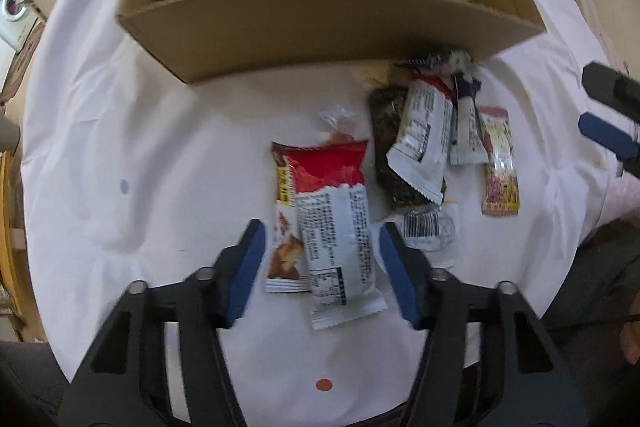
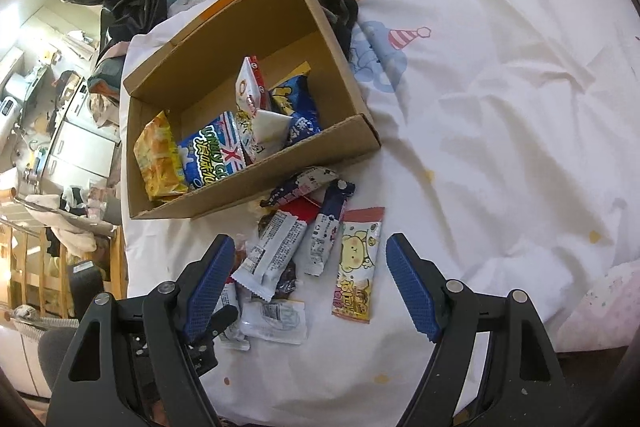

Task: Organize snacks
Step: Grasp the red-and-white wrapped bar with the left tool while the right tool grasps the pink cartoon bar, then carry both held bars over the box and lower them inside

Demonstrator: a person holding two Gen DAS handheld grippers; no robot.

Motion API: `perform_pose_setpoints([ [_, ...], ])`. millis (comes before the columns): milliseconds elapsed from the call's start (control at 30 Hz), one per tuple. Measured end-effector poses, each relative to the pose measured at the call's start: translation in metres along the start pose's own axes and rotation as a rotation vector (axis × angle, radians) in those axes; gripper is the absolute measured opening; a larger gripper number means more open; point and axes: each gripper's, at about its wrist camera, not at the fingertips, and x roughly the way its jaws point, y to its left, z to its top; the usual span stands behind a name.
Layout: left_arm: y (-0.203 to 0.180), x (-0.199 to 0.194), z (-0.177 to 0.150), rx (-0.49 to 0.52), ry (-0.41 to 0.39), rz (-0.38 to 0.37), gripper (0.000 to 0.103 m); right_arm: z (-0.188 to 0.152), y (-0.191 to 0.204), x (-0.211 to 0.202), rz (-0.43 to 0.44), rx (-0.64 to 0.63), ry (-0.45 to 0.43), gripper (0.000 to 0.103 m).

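Observation:
A cardboard box [image 1: 320, 27] [image 2: 248, 183] sits on a white bedsheet and holds several snack bags. Loose snacks lie in front of it. My left gripper [image 1: 320, 247] is open, its fingers on either side of a red-and-white wrapped snack [image 1: 336, 223] that lies on the sheet. To the right lie a white packet [image 1: 424, 139] [image 2: 272, 251], a dark packet [image 1: 390, 143] and a pink-yellow cartoon stick [image 1: 500, 163] [image 2: 356, 267]. My right gripper [image 2: 308, 279] is open and empty, hovering above this pile.
The bed's sheet [image 2: 500, 107] spreads wide to the right of the box. A dark cloth [image 2: 340, 11] lies behind the box. Cluttered shelves and furniture [image 2: 60, 107] stand left of the bed. A clear barcode wrapper [image 2: 276, 319] lies near the bed's front edge.

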Motion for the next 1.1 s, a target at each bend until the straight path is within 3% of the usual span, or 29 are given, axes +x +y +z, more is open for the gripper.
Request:
perform_pose_setpoints([
  [33, 0.000, 0.002, 0.000, 0.006, 0.009, 0.001, 0.031, 0.000, -0.002, 0.000, -0.003, 0.005, 0.001, 0.081],
  [67, 0.000, 0.003, 0.001, 0.008, 0.019, 0.004, 0.025, 0.001, -0.003, 0.000, -0.005, 0.008, 0.001, 0.081],
  [200, 0.007, -0.007, 0.000, -0.013, 0.023, -0.030, 0.025, 0.003, -0.007, 0.002, -0.010, 0.027, 0.007, 0.081],
  [400, 0.030, -0.044, -0.008, -0.111, -0.059, -0.033, 0.025, 0.004, -0.015, 0.010, -0.040, 0.063, 0.034, 0.081],
  [433, 0.039, -0.049, -0.009, -0.147, -0.069, -0.034, 0.025, 0.004, -0.017, 0.013, -0.054, 0.069, 0.048, 0.079],
  [600, 0.057, -0.056, -0.007, -0.230, -0.094, -0.042, 0.025, 0.000, -0.022, 0.041, -0.126, 0.067, 0.149, 0.043],
  [833, 0.058, -0.071, 0.001, -0.221, -0.145, -0.057, 0.025, -0.005, 0.001, 0.079, -0.241, -0.035, 0.237, 0.041],
  [967, 0.061, -0.070, 0.003, -0.251, -0.144, -0.064, 0.025, -0.008, 0.007, 0.089, -0.330, -0.089, 0.245, 0.032],
  [1100, 0.066, -0.070, 0.003, -0.272, -0.149, -0.057, 0.025, -0.008, 0.007, 0.085, -0.334, -0.093, 0.228, 0.029],
])
